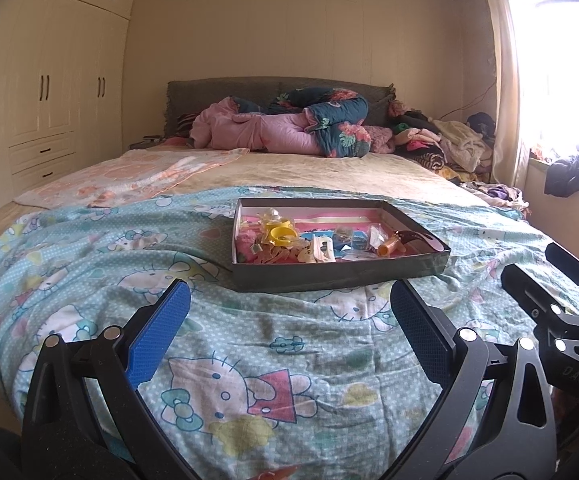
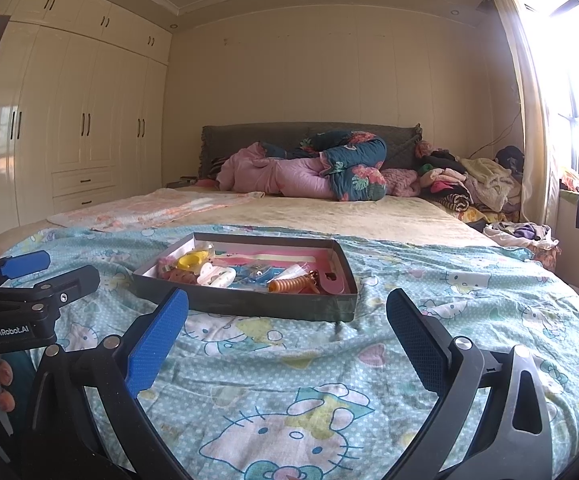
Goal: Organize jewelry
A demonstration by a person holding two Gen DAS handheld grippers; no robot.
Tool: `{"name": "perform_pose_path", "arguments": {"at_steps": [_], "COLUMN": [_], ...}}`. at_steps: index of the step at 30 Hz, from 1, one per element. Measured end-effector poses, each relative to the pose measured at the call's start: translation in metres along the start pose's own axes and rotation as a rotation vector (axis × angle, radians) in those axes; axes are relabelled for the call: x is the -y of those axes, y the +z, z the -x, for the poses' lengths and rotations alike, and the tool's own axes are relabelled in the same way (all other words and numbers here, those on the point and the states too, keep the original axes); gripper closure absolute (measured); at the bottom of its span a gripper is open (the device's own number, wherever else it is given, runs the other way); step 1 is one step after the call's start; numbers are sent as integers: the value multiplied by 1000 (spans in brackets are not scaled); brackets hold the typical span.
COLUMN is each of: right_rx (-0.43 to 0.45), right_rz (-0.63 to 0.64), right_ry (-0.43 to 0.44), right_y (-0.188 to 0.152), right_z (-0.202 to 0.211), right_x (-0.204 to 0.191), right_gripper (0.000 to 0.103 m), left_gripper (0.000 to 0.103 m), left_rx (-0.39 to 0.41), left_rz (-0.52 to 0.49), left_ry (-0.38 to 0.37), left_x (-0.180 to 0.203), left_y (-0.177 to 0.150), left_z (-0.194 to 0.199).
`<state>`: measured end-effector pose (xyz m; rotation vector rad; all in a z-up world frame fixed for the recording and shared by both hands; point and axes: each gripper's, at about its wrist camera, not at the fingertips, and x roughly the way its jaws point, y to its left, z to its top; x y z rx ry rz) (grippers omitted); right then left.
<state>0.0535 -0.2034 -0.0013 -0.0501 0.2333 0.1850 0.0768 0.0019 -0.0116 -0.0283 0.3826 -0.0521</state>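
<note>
A shallow dark box (image 1: 341, 276) with a pink lining lies on the blue cartoon-print bedspread (image 1: 249, 360). It holds a heap of small items: a yellow ring-shaped piece (image 1: 283, 235), an orange spiral piece (image 1: 389, 248), white clips and small clear bags. My left gripper (image 1: 289, 312) is open and empty, just short of the box's near wall. In the right wrist view the box (image 2: 249, 300) lies ahead and left, with the orange spiral piece (image 2: 289, 285) near its front. My right gripper (image 2: 287, 320) is open and empty, short of the box.
Rolled pink and dark floral quilts (image 1: 289, 128) lie at the headboard. A heap of clothes (image 1: 449, 148) sits at the far right by the bright window. White wardrobes (image 2: 69, 128) line the left wall. The right gripper's body (image 1: 561, 312) shows at the right edge.
</note>
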Motion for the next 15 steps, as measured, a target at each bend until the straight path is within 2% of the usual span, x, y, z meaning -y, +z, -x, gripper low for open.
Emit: {"name": "perform_pose_path", "arguments": {"at_steps": [5, 9, 11, 13, 15], "right_rx": [-13, -32, -62, -143, -260], "right_rz": [-12, -50, -94, -138, -168], "right_ry": [1, -49, -112, -199, -288], "right_y": [0, 7, 14, 23, 29], "right_z": [-4, -16, -33, -66, -109], "right_x": [4, 28, 56, 94, 138], "right_gripper": [6, 6, 6, 6, 6], "left_gripper": [11, 11, 11, 11, 11], "left_rx": [-18, -90, -138, -171, -239], "left_rz": [16, 82, 116, 155, 162], "left_ry": [1, 11, 57, 126, 206], "left_x": [-7, -26, -51, -81, -113], "left_y": [0, 8, 18, 28, 37], "left_z": [-3, -24, -44, -66, -96]}}
